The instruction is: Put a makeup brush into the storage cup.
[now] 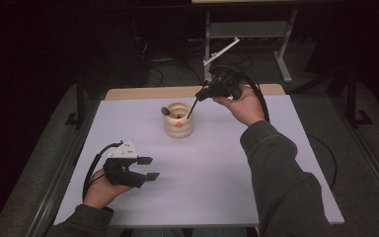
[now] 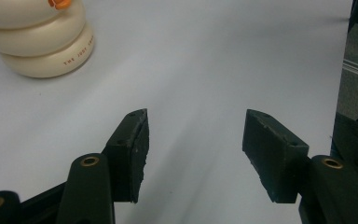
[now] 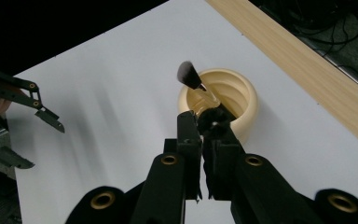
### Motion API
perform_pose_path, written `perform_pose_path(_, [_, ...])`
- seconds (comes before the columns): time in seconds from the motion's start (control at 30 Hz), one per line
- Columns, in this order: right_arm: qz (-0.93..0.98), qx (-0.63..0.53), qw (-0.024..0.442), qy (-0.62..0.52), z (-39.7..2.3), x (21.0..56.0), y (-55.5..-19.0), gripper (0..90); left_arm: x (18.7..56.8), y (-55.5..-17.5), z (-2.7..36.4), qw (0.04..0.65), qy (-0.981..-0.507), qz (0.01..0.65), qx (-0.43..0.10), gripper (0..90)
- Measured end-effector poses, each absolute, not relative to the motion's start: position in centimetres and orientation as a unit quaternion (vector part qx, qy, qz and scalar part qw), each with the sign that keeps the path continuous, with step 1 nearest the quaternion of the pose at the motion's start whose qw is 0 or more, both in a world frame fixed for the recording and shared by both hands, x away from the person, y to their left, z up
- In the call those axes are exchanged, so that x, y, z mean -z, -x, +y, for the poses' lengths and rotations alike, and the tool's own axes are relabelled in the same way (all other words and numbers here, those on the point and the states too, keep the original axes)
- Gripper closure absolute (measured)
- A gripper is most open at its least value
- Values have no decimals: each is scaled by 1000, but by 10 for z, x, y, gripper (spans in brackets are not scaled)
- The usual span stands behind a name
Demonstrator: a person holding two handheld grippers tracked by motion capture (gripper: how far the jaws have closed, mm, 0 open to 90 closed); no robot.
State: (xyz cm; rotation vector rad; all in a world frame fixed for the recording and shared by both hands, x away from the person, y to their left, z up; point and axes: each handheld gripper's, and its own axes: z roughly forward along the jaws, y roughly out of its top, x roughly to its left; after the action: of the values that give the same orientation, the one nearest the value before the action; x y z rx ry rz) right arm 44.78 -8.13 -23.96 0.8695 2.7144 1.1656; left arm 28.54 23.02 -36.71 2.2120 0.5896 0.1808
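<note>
A cream ribbed cup [image 1: 178, 121] [image 3: 235, 100] [image 2: 42, 42] with an orange spot stands at the middle of the white table [image 1: 217, 168]. A brush with dark bristles [image 1: 166, 111] [image 3: 188, 75] leans inside it. Just right of and above the cup, my right gripper [image 1: 200, 96] [image 3: 200, 121] is shut on a thin black handle [image 1: 192, 108] [image 3: 213, 117] whose lower end reaches into the cup. My left gripper [image 1: 148, 168] [image 2: 193, 140] hovers low at the front left, open, with bare table between its pads [image 2: 133, 149].
A wooden strip [image 1: 177, 92] [image 3: 307, 60] runs along the table's far edge. Beyond it stand a grey metal frame [image 1: 246, 29] and cables on the dark floor. The table's right edge [image 2: 349, 65] lies close to the left gripper's far side.
</note>
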Motion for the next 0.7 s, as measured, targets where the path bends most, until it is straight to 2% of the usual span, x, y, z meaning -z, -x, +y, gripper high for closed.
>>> perform_pose_path(0.43, [874,-379,40,-302,-68,226,-464,845,368,-286,231,411,-878,233,-73,387])
perform_pose_path(0.7, [872,-370,48,-315,-55,230,-478,845,366,-285,233,413,-877,236,-72,382])
